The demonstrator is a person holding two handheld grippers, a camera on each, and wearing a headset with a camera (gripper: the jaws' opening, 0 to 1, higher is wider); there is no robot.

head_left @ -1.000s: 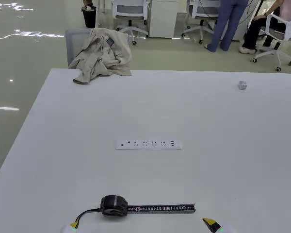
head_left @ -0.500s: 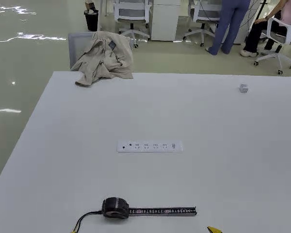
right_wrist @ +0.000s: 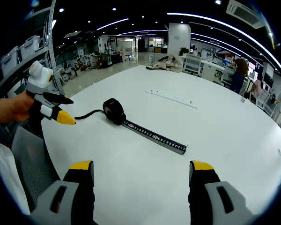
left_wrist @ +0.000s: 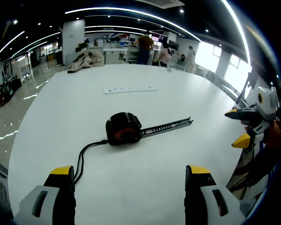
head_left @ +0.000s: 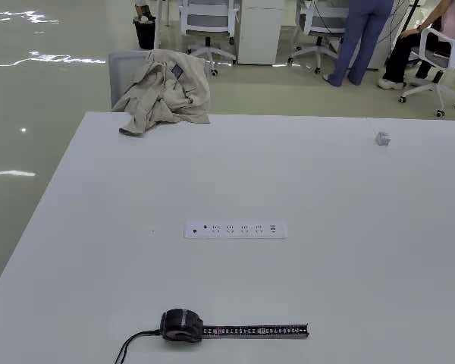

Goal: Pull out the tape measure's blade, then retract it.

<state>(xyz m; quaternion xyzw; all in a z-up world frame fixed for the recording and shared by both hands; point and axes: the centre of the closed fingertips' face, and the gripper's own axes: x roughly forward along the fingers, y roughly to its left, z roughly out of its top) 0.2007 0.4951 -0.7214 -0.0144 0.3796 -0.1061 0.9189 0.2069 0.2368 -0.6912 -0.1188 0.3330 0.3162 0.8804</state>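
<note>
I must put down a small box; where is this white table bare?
Bare: the band between the white power strip and the black tape measure, and the right side of the white table nearer than the small grey object. Crowded: the near middle edge with the extended blade, and the far left by the beige jacket.

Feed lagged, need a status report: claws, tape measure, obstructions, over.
Left claw open, right claw open, both empty. Tape measure on table, blade out. Power strip beyond it, out of the path.
</note>
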